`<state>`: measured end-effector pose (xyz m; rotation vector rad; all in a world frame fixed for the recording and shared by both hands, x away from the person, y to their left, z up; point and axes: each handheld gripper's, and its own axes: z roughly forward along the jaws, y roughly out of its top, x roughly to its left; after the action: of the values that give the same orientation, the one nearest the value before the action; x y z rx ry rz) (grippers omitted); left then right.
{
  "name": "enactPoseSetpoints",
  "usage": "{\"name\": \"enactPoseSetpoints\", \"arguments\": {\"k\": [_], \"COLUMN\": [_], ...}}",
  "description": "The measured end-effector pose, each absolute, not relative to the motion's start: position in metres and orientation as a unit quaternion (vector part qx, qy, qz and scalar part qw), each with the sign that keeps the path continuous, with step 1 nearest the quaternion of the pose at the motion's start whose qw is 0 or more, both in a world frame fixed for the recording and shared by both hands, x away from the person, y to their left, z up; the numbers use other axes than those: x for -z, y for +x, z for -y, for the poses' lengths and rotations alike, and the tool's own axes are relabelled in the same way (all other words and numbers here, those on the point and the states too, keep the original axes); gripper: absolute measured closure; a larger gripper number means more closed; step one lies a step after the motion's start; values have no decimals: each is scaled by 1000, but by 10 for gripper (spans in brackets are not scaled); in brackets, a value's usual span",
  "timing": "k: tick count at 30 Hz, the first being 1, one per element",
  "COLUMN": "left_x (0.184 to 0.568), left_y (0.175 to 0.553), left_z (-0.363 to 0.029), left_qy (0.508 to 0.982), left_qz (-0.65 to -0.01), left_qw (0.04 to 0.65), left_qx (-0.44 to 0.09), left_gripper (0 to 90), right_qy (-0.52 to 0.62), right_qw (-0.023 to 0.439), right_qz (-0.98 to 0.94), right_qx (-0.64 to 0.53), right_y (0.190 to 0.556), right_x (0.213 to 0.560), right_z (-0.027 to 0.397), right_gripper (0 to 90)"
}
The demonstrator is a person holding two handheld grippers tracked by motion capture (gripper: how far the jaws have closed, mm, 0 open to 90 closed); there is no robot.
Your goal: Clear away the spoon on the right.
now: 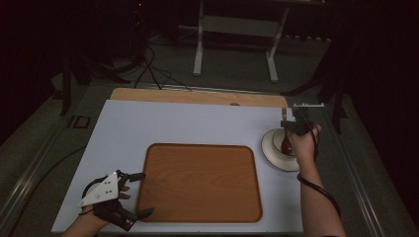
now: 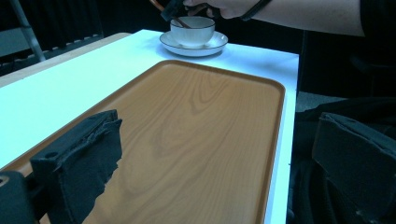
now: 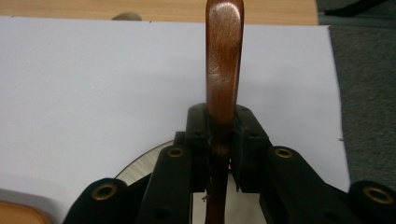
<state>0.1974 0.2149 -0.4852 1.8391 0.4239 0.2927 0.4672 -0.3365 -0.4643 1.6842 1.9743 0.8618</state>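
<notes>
The right gripper (image 3: 219, 140) is clamped on a wooden spoon (image 3: 224, 60), held over the cup (image 2: 192, 31) on its saucer (image 2: 194, 46) at the table's right edge. The left gripper (image 1: 139, 193) is held wide open at the tray's (image 1: 197, 182) left edge, nothing between its jaws.

The room is dim, with black walls. Grey carpet (image 1: 232, 69) covers the floor beyond the table (image 1: 197, 123). A white stand (image 1: 236, 27) sits at the back, and dark cables (image 1: 153, 74) trail beside it.

No legible text or labels
</notes>
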Motion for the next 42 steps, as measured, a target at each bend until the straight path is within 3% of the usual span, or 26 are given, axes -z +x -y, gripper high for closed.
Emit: {"name": "enactPoseSetpoints", "arguments": {"k": [18, 42], "left_x": [484, 484], "left_y": [197, 197], "left_z": [-214, -214], "left_qy": [787, 786], "left_qz": [-180, -178], "left_qw": [577, 578], "left_qx": [-127, -127], "left_gripper": [24, 24], "right_qy": [579, 542], "right_qw": [193, 178], "right_qz": [-703, -717], "right_qx": [-365, -400], "right_y": [449, 407], "right_x": [421, 359], "right_z": [350, 326], "right_gripper": [791, 791]}}
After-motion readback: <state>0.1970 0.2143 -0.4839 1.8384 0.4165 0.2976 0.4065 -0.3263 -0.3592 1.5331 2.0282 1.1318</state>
